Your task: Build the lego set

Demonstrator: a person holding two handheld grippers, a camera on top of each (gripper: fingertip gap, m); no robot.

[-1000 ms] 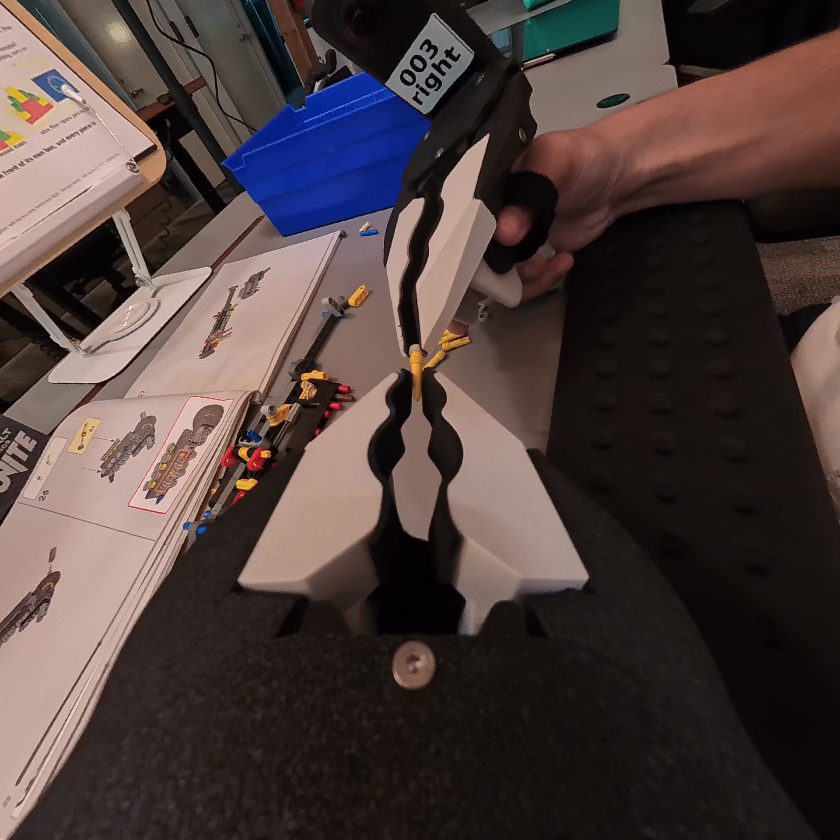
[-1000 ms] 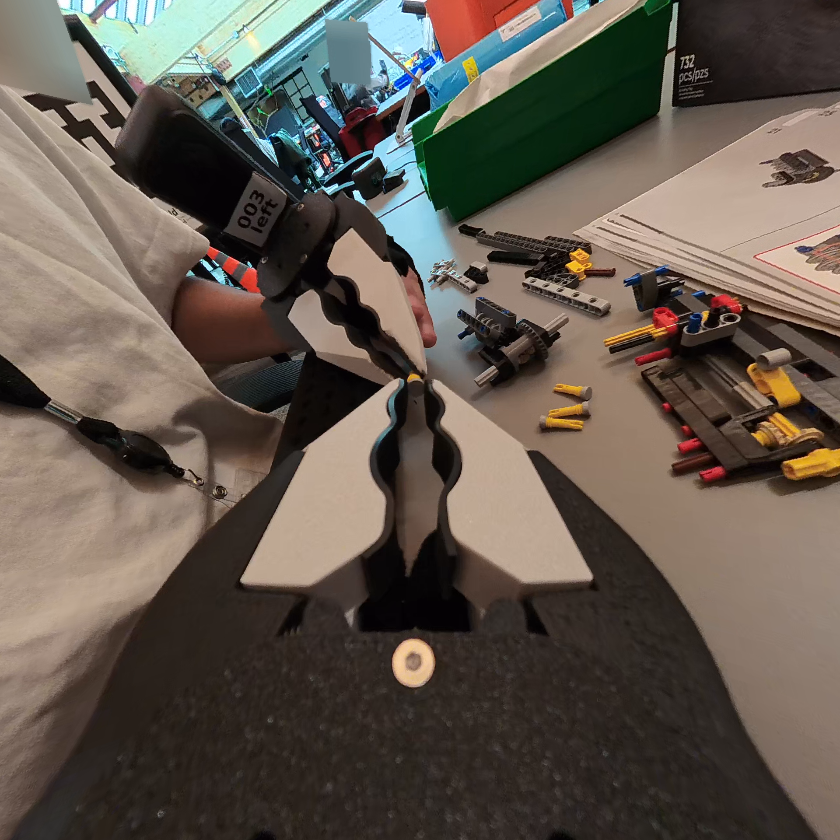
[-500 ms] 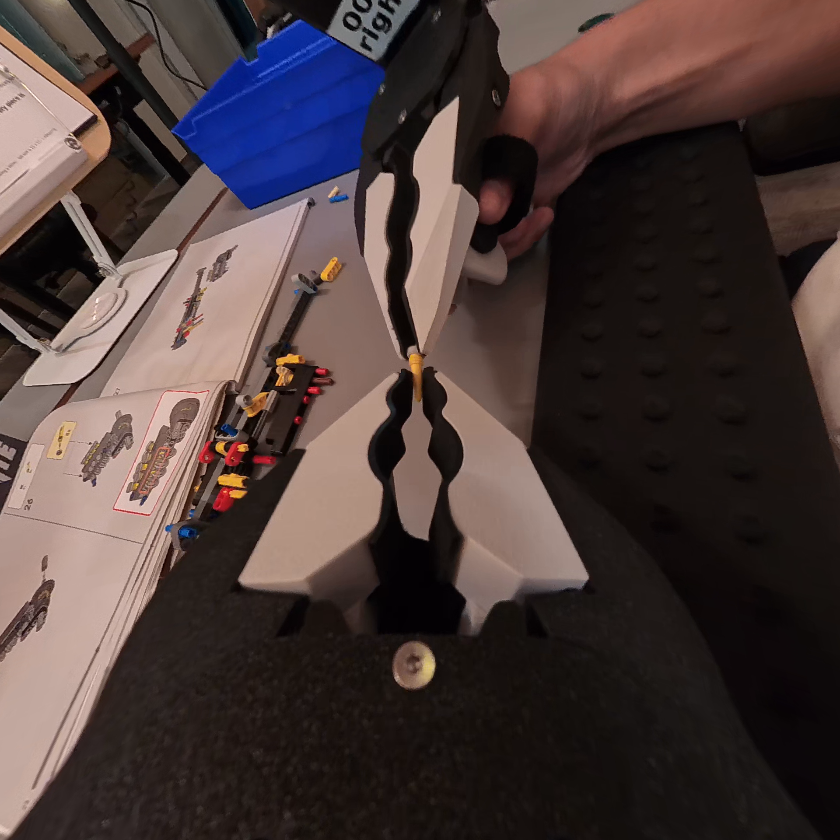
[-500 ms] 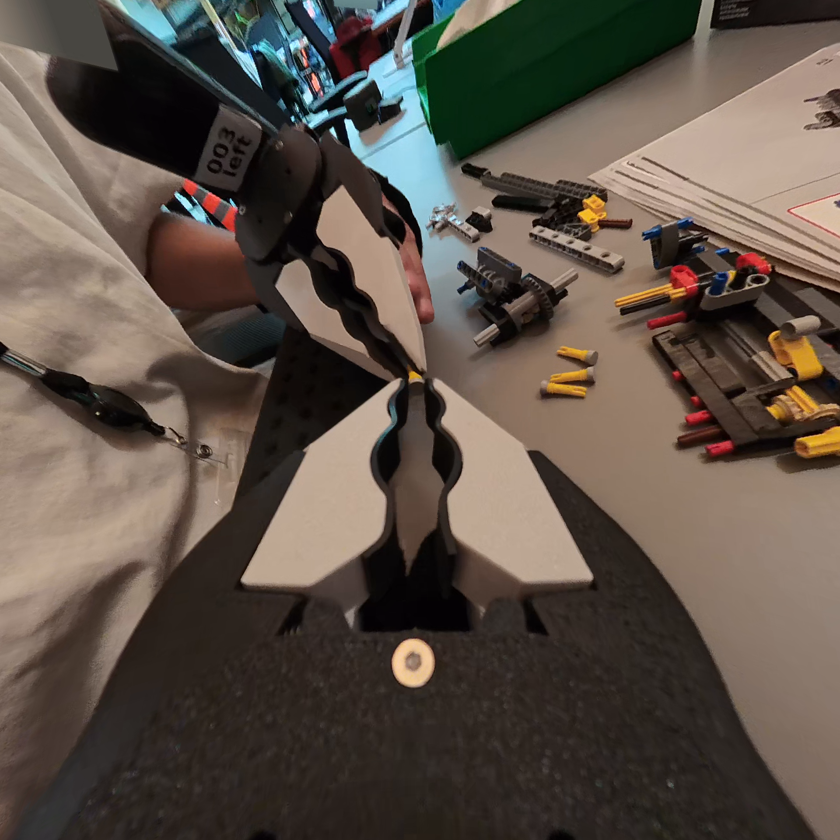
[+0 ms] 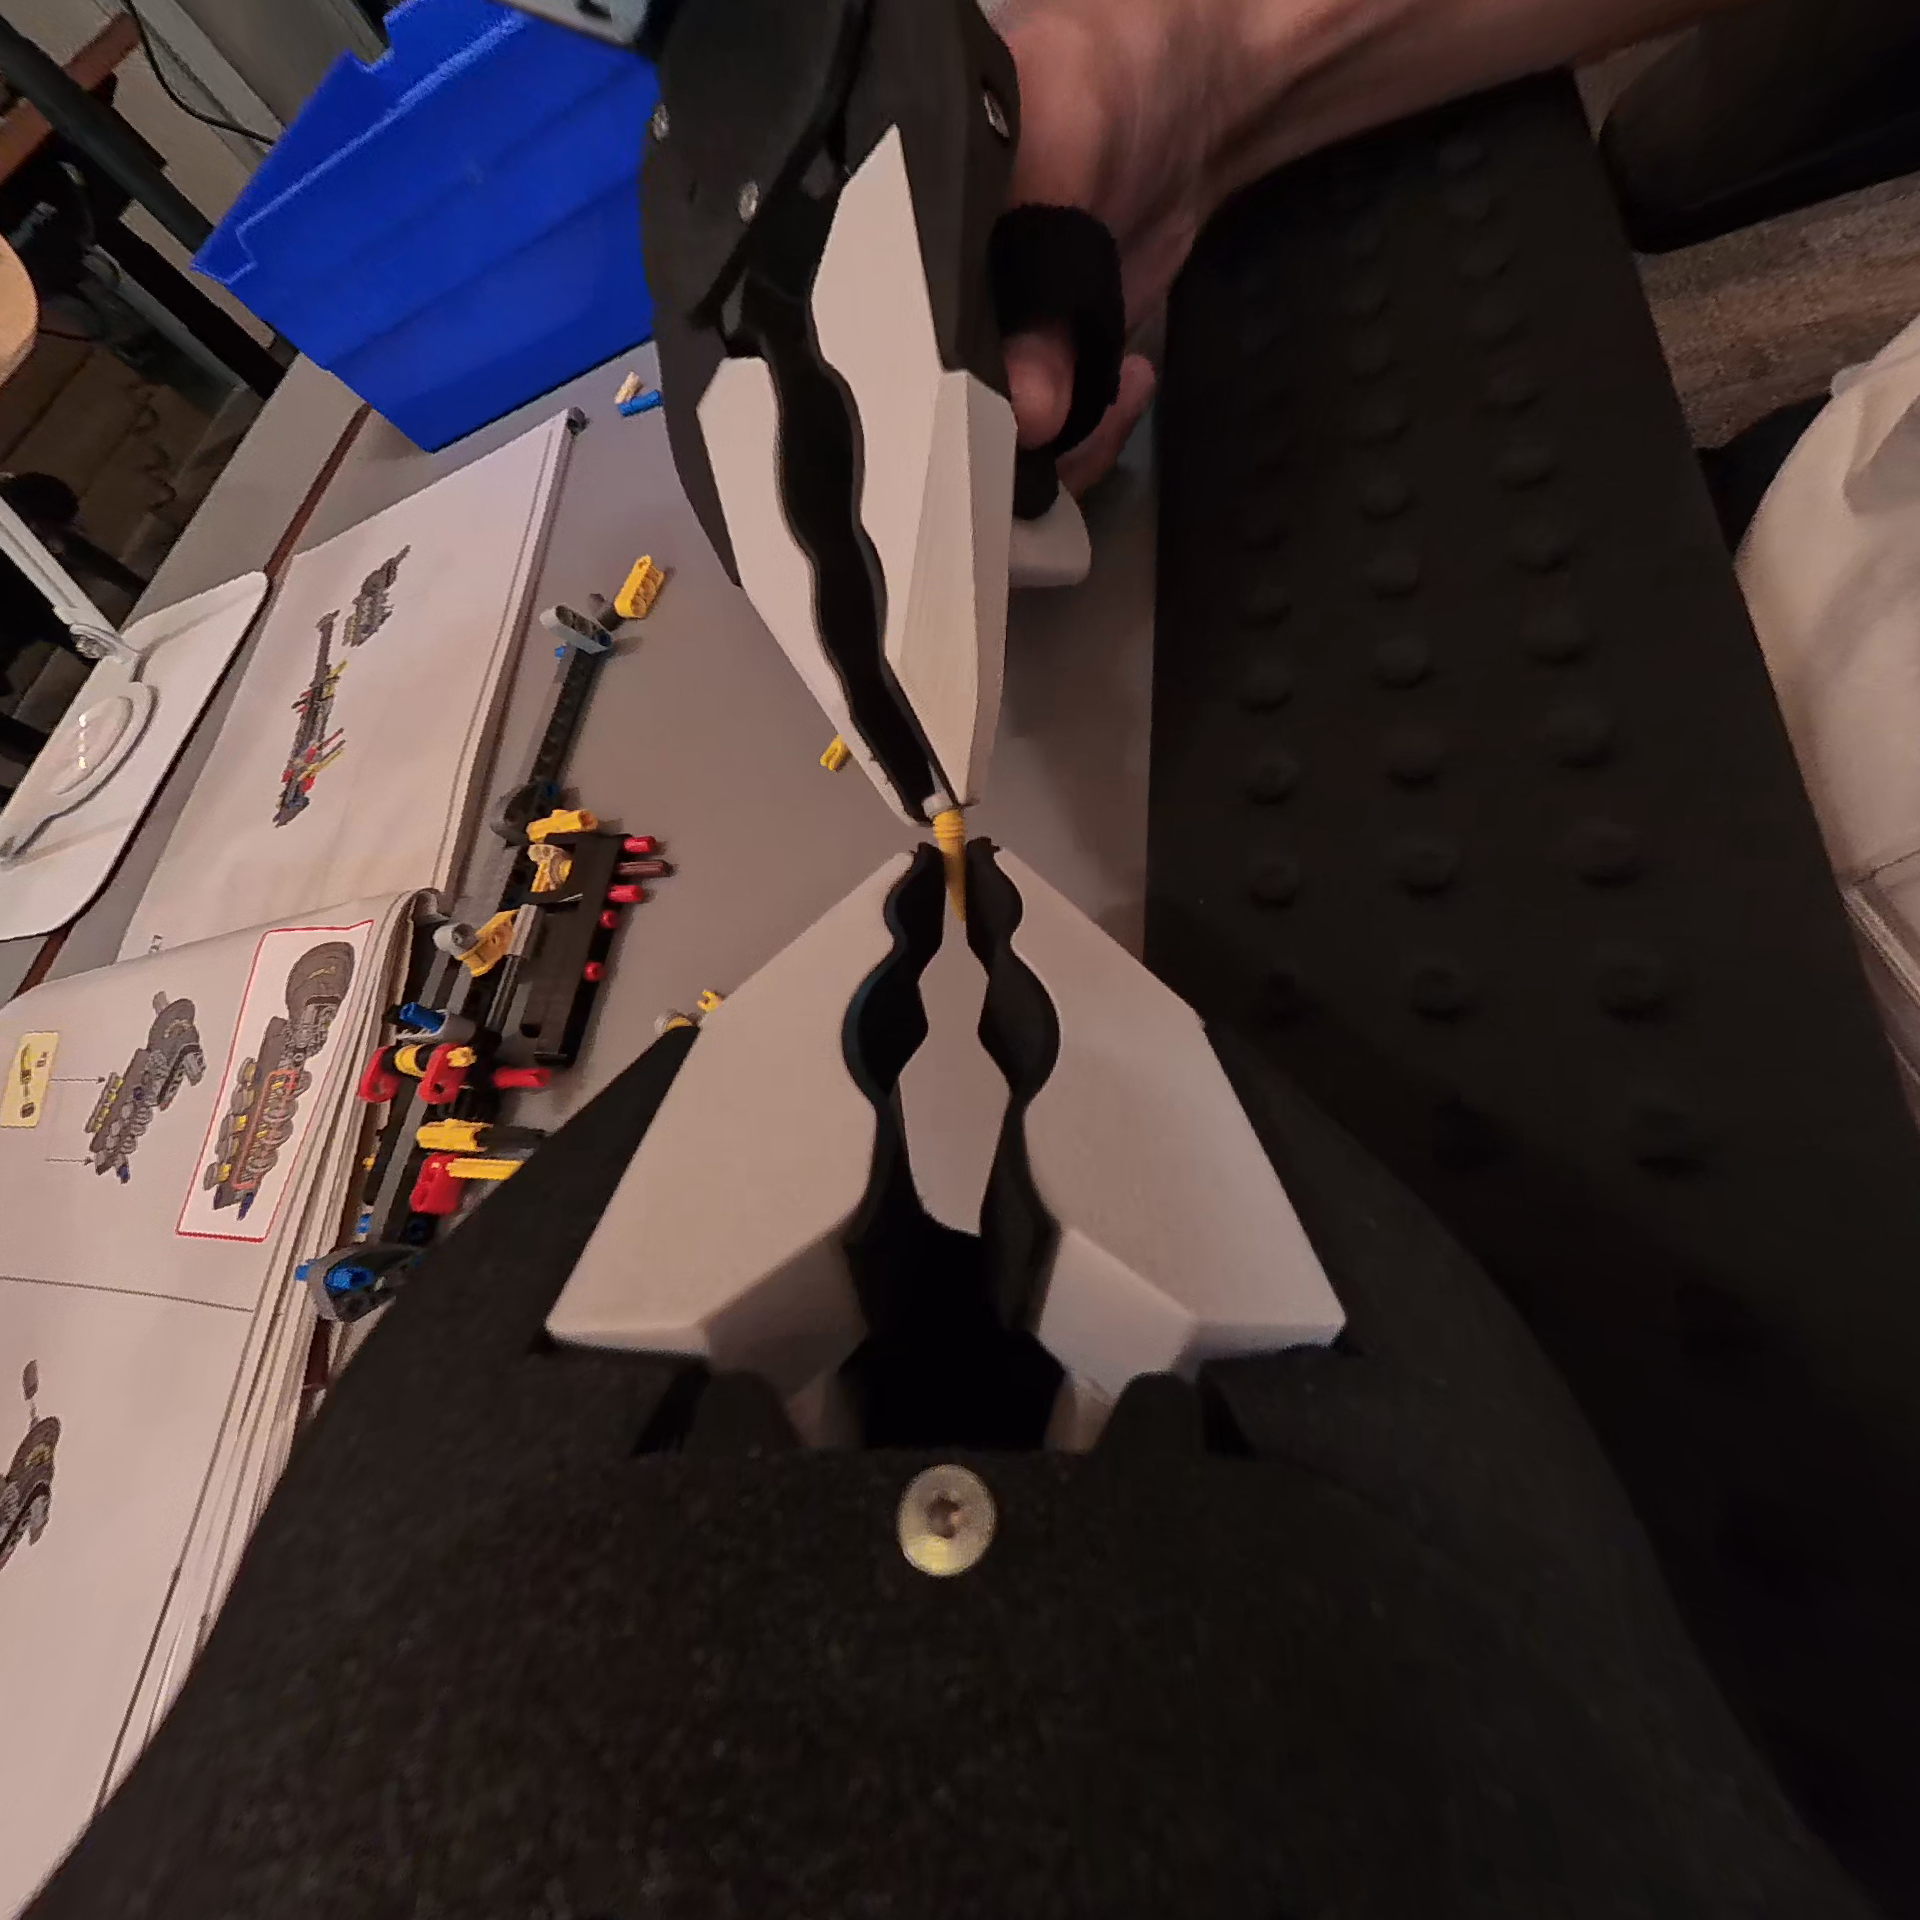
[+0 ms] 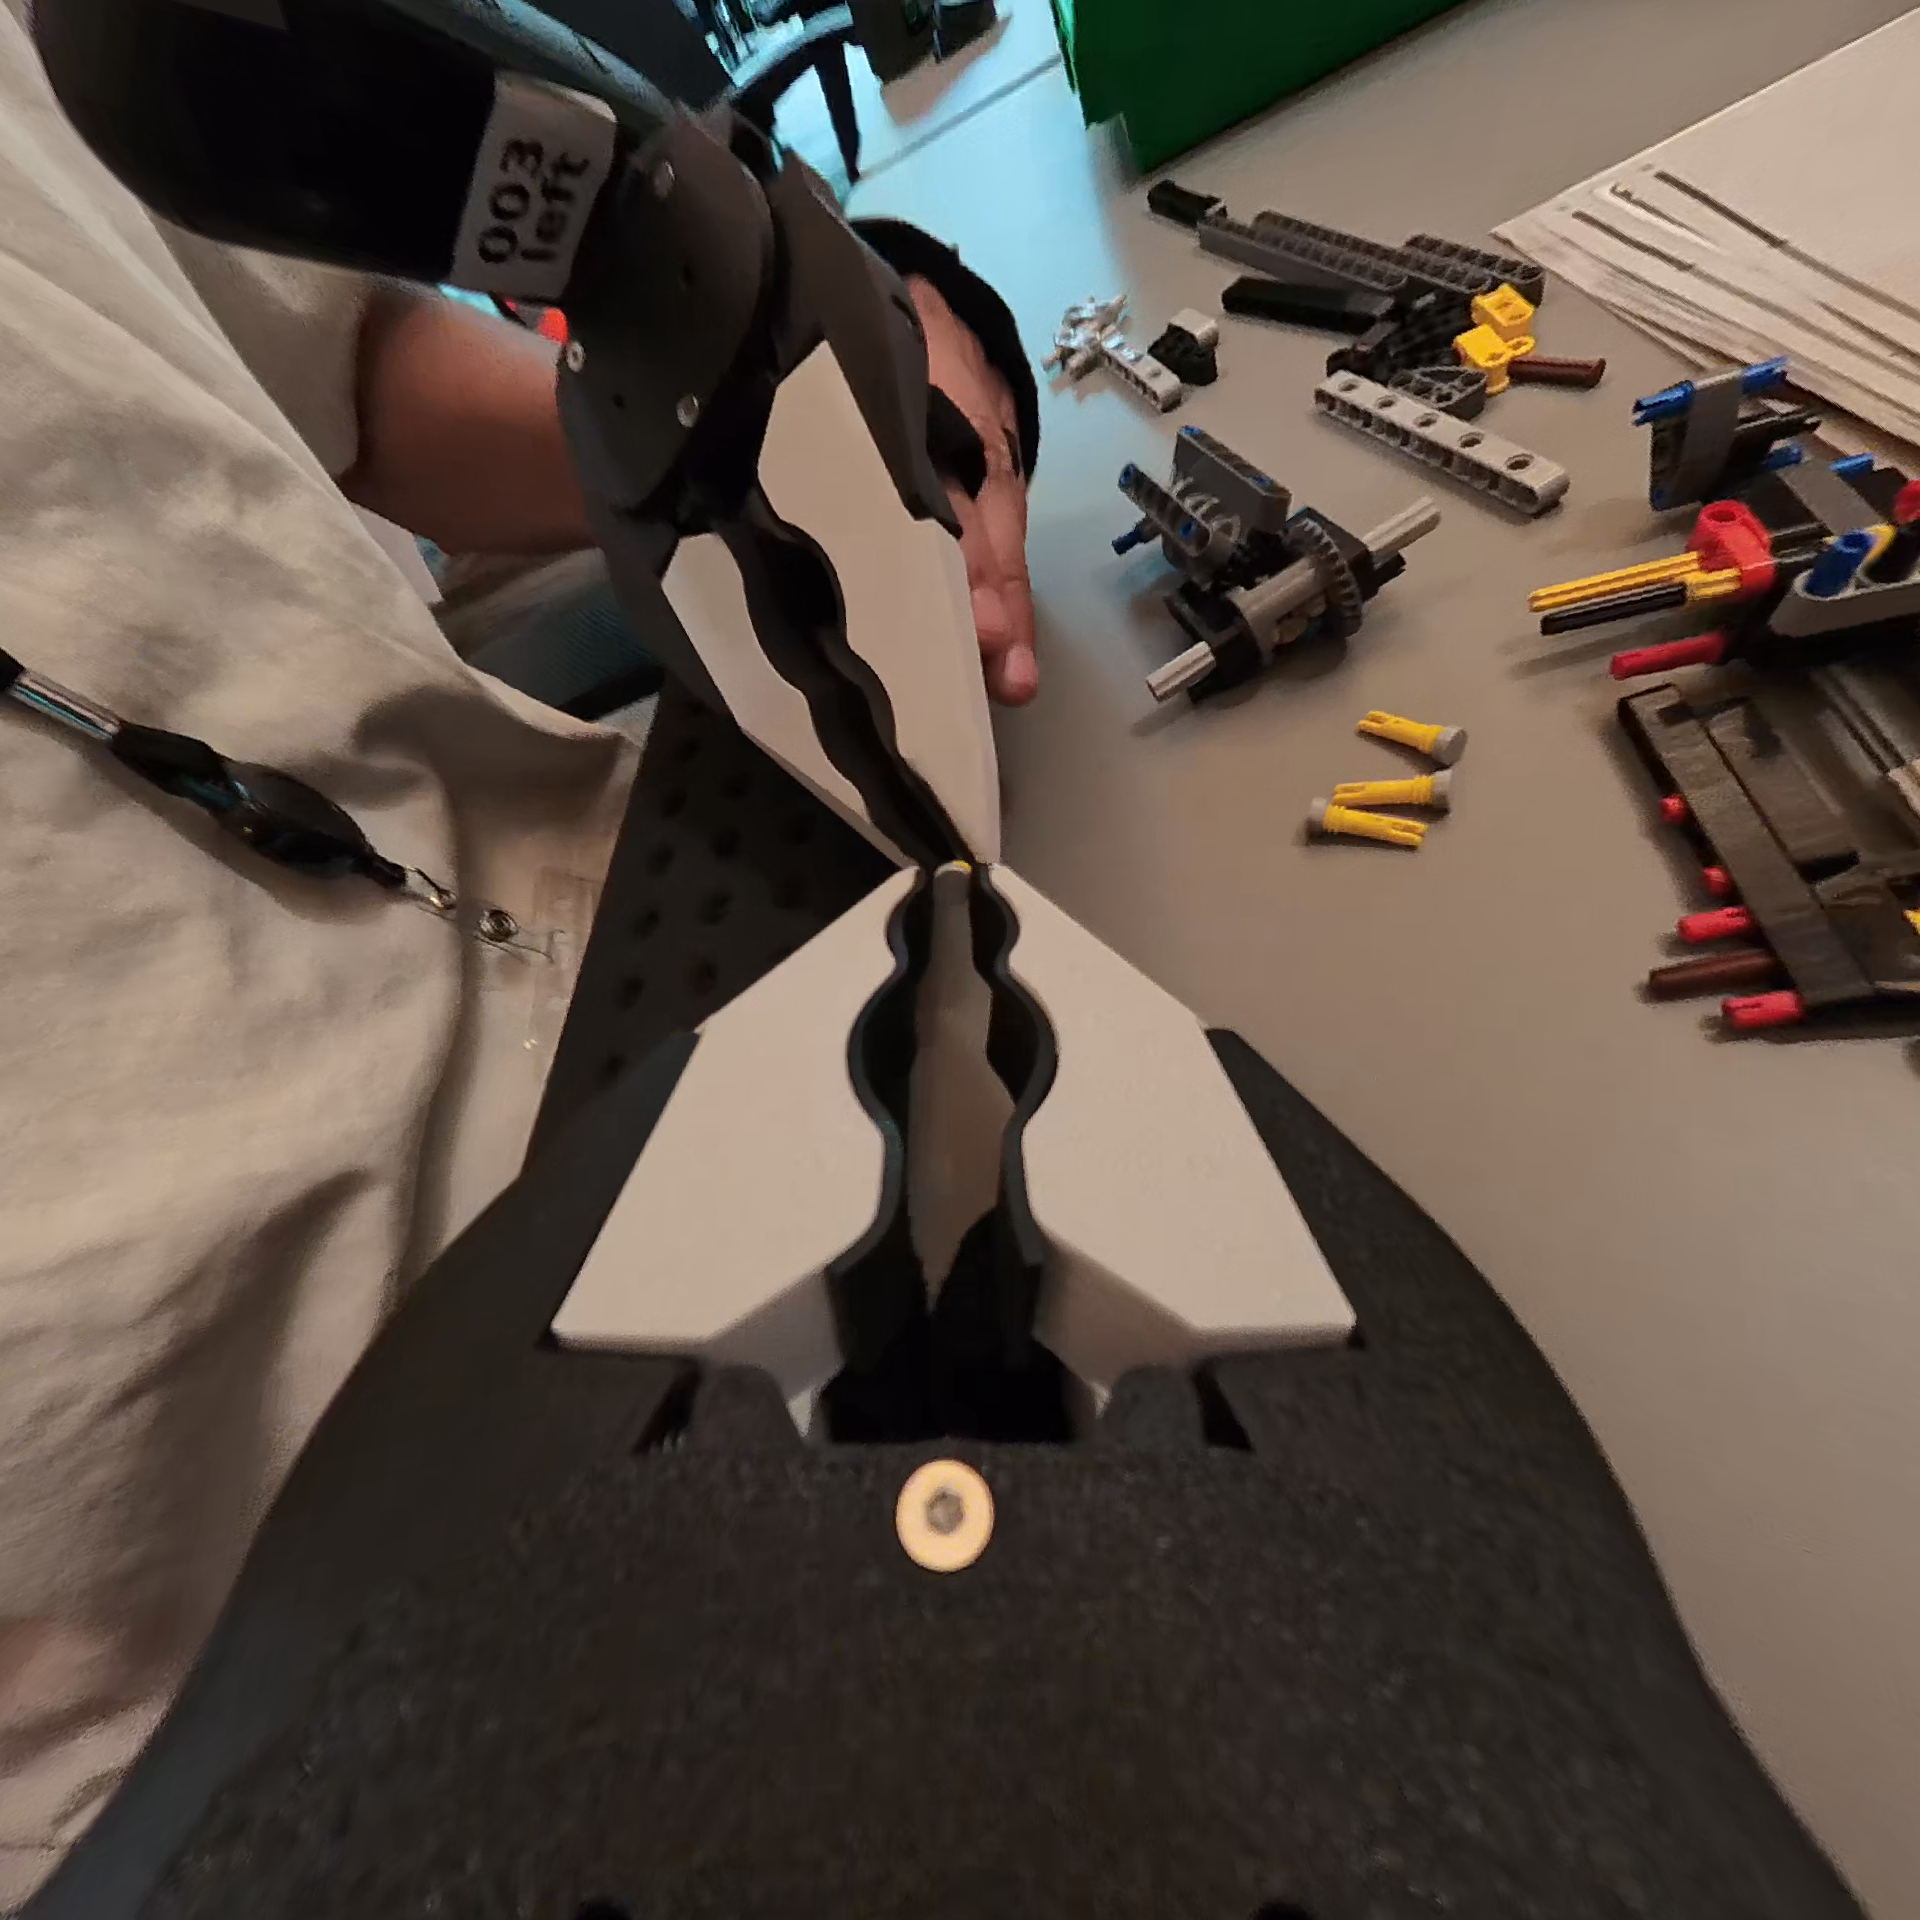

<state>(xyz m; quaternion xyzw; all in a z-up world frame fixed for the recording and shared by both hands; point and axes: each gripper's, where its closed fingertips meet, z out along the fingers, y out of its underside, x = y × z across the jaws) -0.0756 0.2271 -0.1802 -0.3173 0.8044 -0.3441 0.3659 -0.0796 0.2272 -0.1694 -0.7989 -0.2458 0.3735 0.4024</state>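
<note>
A small yellow pin with a grey end is held in the air between the two grippers, tip to tip. My left gripper is shut on the yellow shaft. My right gripper comes down from above and is shut on the grey end. In the right wrist view my right gripper pinches the grey end, and the left gripper meets it from the upper left. A black partly built model lies on the grey table.
Three loose yellow pins and a grey gear assembly lie right of the grippers. Open instruction booklets lie at the left, with a blue bin behind. A green bin stands far off. A black studded mat lies at the table's near edge. The tips of both grippers are at nearly the same place.
Both grippers stay pinched on the same pin. The right gripper has drawn closer and larger in the left wrist view, and the pin's grey end now shows at its tips.
</note>
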